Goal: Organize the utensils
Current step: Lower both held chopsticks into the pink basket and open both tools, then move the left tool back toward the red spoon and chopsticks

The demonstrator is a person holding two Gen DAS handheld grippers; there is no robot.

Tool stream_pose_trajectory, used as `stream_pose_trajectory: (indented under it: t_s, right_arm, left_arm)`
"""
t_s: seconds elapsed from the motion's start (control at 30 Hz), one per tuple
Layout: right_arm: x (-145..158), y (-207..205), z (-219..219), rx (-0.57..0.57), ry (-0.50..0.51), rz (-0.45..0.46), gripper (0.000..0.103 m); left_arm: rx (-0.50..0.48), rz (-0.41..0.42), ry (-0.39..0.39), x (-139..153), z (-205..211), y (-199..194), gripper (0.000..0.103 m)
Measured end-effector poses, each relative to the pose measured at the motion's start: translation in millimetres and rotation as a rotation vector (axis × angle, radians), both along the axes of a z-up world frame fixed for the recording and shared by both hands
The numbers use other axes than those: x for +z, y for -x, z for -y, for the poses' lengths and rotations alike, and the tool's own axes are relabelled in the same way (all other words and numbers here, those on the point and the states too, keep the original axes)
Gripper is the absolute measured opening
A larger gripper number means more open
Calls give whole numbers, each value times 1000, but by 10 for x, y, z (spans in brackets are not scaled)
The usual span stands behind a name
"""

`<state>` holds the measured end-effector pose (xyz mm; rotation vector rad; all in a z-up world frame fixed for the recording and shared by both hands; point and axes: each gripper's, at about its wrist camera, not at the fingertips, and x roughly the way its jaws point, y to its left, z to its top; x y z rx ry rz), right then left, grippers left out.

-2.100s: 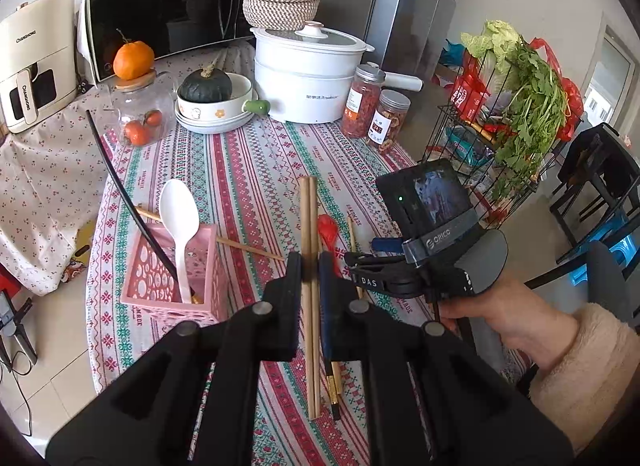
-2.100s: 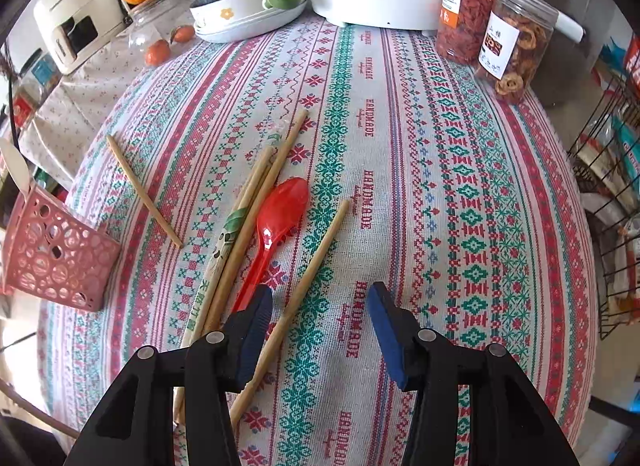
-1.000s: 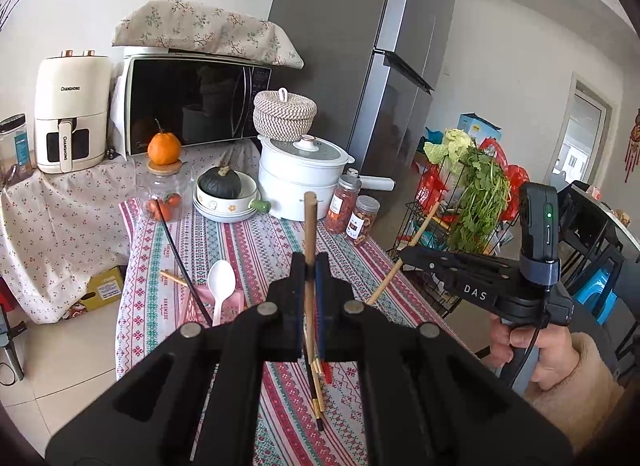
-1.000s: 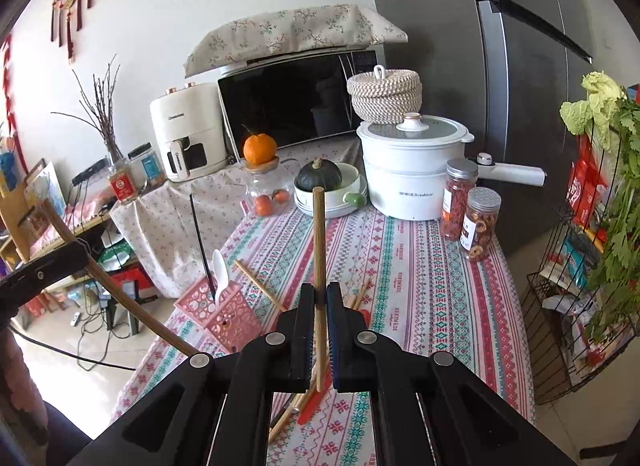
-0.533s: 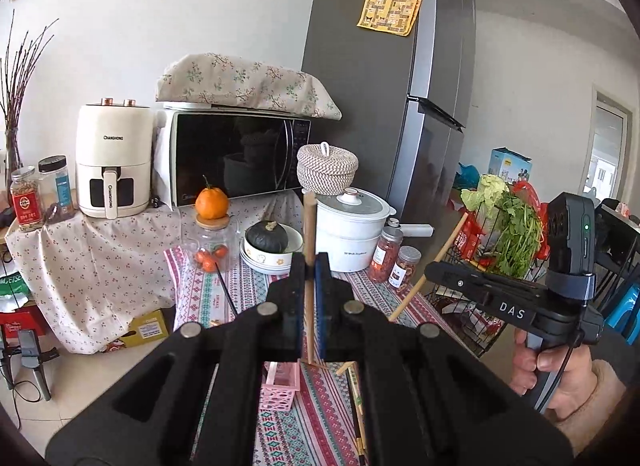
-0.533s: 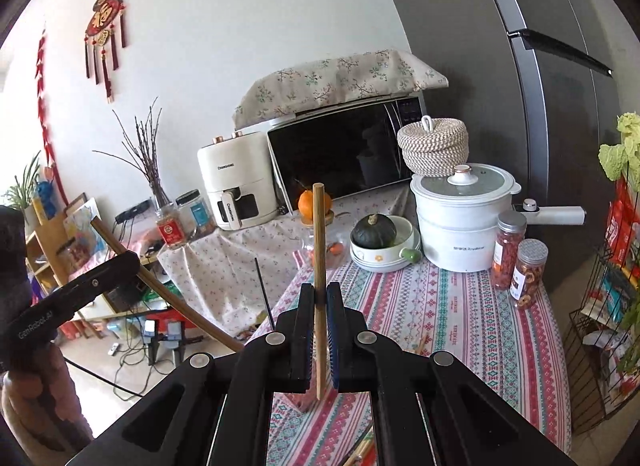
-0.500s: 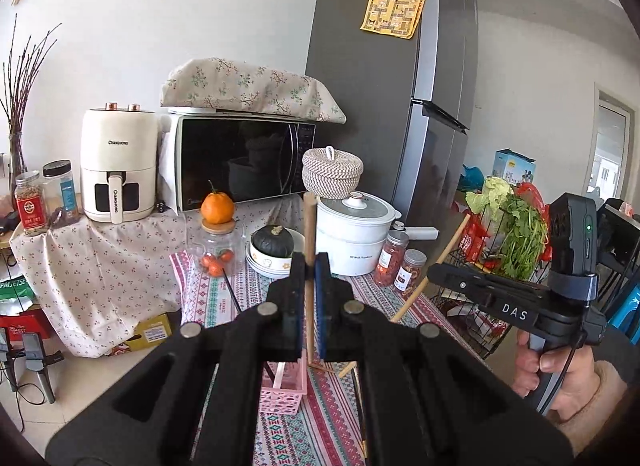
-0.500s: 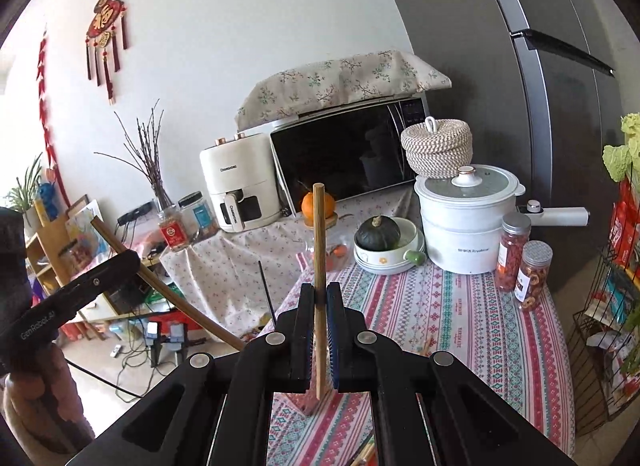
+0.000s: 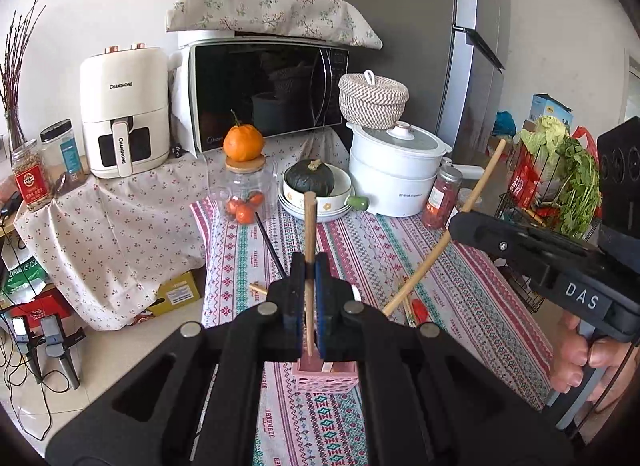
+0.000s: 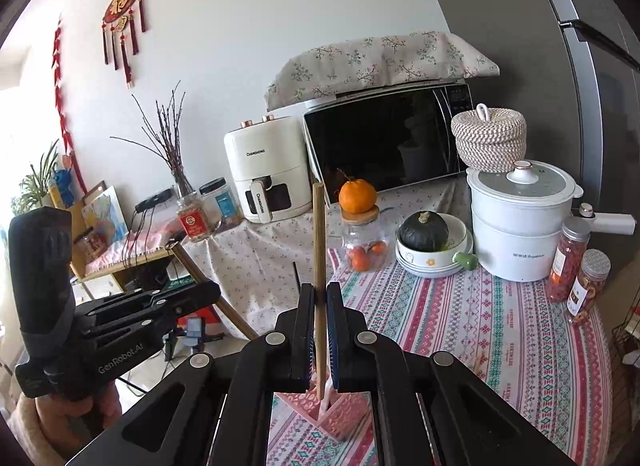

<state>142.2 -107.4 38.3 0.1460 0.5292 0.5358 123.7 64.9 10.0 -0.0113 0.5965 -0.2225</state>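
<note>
Table [image 9: 472,298] under striped cloth; pink basket [image 9: 324,376] sits near its front left edge, directly below both tools. Left gripper [image 9: 309,294] clamped narrow on a wooden chopstick [image 9: 309,225], held upright, lower tip over the basket, presumably for a straight drop-in. Right gripper [image 10: 319,326] likewise pinches a second chopstick [image 10: 319,250] vertical above the basket. Red spoon [image 9: 418,310] lies on the cloth mid-table, unsorted.
</note>
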Motion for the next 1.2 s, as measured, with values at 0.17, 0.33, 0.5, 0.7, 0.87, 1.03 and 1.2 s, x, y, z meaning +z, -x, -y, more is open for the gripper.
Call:
stream_pose_trajectory:
  t_s: [0.17, 0.33, 0.5, 0.7, 0.87, 1.03, 1.2]
  right_arm:
    - [-292, -143, -80, 21, 27, -77, 6]
    - [-493, -234, -123, 31, 41, -133, 6]
    - [-540, -293, -16, 14, 10, -171, 16]
    - [-421, -282, 255, -33, -42, -167, 42]
    - [-347, -226, 554, -85, -46, -179, 62]
    - [-423, -155, 829, -150, 8, -233, 74]
    - [-598, -72, 989, -197, 121, -329, 82]
  left_arm:
    - [-3, -98, 18, -193, -7, -182, 6]
    - [0, -135, 41, -296, -11, -308, 6]
    - [23, -128, 86, -320, -57, -376, 33]
    - [45, -120, 113, -288, -103, -346, 59]
    - [47, -137, 130, -285, -112, -248, 79]
    - [36, -176, 122, -320, -48, -100, 86]
    - [3, -256, 86, -417, 127, 45, 89]
